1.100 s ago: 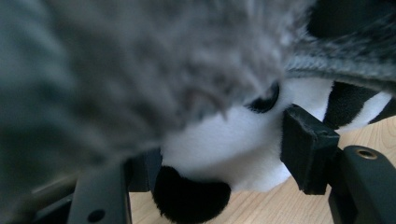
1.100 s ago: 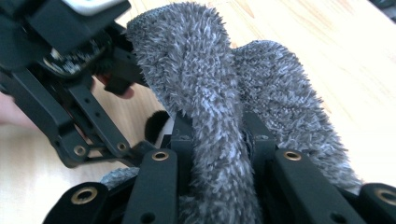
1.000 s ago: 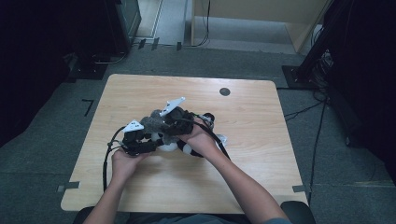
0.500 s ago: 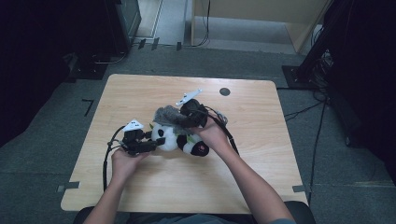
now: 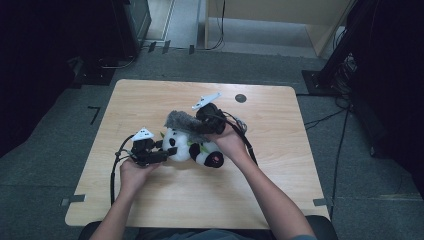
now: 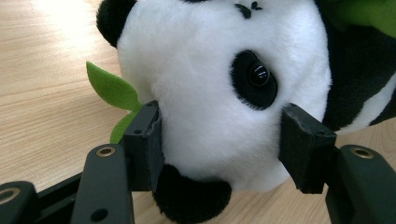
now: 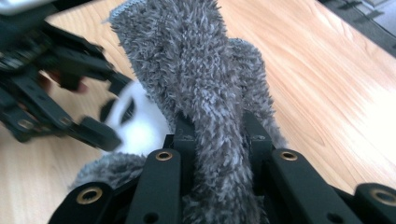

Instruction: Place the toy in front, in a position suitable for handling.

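Observation:
A black-and-white panda plush (image 5: 200, 150) lies on the wooden table (image 5: 280, 165), with green felt leaves (image 6: 109, 86) beside its head. My left gripper (image 5: 167, 150) is shut on the panda's head (image 6: 210, 70), one pad (image 6: 147, 140) pressed into each side. My right gripper (image 5: 196, 126) is just behind the panda, shut on a grey fuzzy cloth (image 5: 181, 121). In the right gripper view the cloth (image 7: 205, 79) rises from between the jaws of the right gripper (image 7: 219, 133), and the panda (image 7: 135, 121) and left gripper (image 7: 60, 116) show blurred behind it.
A small dark round disc (image 5: 240, 98) sits near the table's far edge. Bare wood lies to the right (image 5: 280, 125) and at the front. Dark equipment and cables stand on the grey floor around the table.
My right gripper has moved away from the person and to the right, lifting the grey cloth up off the panda. The left gripper has stayed on the panda's head.

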